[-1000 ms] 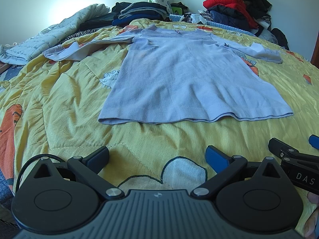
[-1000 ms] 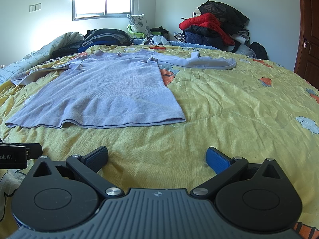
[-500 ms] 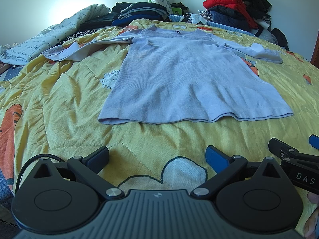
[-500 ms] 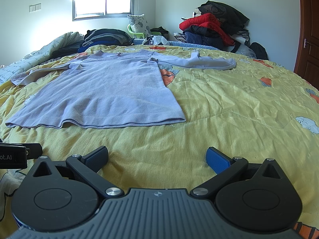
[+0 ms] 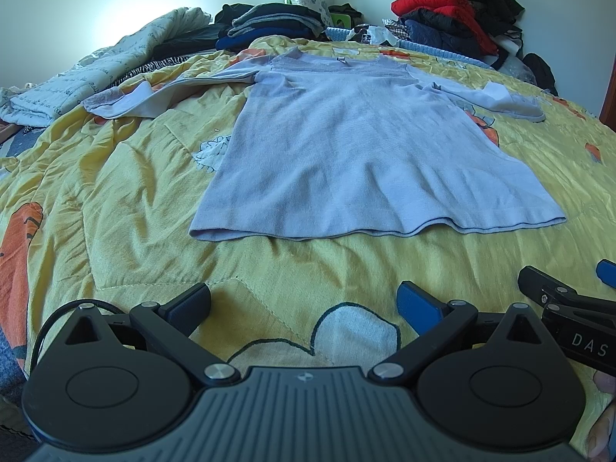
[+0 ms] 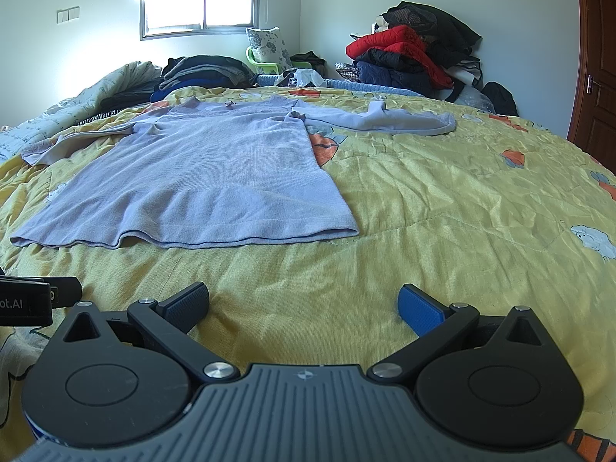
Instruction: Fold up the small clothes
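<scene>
Since nothing has shifted over the last second, folding has not begun: one shirt (image 5: 358, 154) lies flat on the bed (image 5: 115, 211), both sleeves out. Two grippers, left (image 5: 304, 302) and right (image 6: 304, 302), wait near its hem, jaws spread and empty. Two clothes piles (image 6: 412, 54) sit beyond.

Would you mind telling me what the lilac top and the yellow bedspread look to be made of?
Lilac top: probably a fine knit, matte; faint ribbing shows and it drapes softly at the hem. Yellow bedspread: seemingly a quilted woven fabric with a slight sheen; stitched seams and crisp wrinkles show.
</scene>
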{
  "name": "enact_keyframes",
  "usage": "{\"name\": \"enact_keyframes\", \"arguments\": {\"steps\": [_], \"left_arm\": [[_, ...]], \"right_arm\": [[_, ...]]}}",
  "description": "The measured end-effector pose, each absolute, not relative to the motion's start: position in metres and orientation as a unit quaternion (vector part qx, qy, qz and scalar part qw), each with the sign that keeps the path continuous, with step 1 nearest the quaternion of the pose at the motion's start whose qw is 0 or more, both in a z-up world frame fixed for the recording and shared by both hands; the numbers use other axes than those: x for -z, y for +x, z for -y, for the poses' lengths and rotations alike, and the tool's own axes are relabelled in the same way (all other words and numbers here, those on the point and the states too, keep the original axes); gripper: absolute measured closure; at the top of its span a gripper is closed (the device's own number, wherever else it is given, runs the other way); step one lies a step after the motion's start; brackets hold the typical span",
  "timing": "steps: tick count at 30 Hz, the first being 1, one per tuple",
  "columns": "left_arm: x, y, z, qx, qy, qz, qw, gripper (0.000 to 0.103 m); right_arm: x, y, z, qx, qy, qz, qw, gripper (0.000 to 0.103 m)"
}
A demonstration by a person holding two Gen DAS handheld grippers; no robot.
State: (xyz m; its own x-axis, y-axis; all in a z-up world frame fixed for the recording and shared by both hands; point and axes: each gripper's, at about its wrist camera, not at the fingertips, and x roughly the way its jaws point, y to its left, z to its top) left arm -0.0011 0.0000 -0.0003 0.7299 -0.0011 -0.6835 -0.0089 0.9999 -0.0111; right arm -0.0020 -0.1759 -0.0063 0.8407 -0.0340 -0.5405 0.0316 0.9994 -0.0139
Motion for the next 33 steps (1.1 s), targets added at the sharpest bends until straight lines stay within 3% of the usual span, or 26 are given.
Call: {"name": "enact_keyframes", "arguments": {"steps": [9,14,19,24,29,33], "left_arm": [[-0.005,-0.003,-0.009,0.021,0.006,-0.363,0.932,0.0],[-0.019,0.004,-0.019,0.013,-0.002,-0.346,0.938,0.0],[-0.039,0.035,-0.046,0.003,-0.058,-0.294,0.954,0.0],[-0.04,0.074,-0.082,-0.037,-0.167,-0.24,0.955,0.0],[-0.015,0.12,-0.107,-0.09,-0.248,-0.276,0.924,0.0],[-0.006,0.126,-0.098,-0.111,-0.21,-0.262,0.935,0.0]], "right_arm": [[-0.013,0.011,0.195,-0.031,0.024,-0.324,0.945,0.001],[-0.055,0.037,0.246,-0.056,0.084,-0.283,0.954,0.0],[-0.079,0.104,0.331,-0.036,0.222,-0.232,0.946,0.004],[-0.07,0.199,0.419,-0.004,0.352,-0.218,0.91,0.02],[-0.04,0.297,0.483,0.043,0.412,-0.242,0.877,0.021],[-0.019,0.351,0.51,0.062,0.427,-0.262,0.863,0.022]]}}
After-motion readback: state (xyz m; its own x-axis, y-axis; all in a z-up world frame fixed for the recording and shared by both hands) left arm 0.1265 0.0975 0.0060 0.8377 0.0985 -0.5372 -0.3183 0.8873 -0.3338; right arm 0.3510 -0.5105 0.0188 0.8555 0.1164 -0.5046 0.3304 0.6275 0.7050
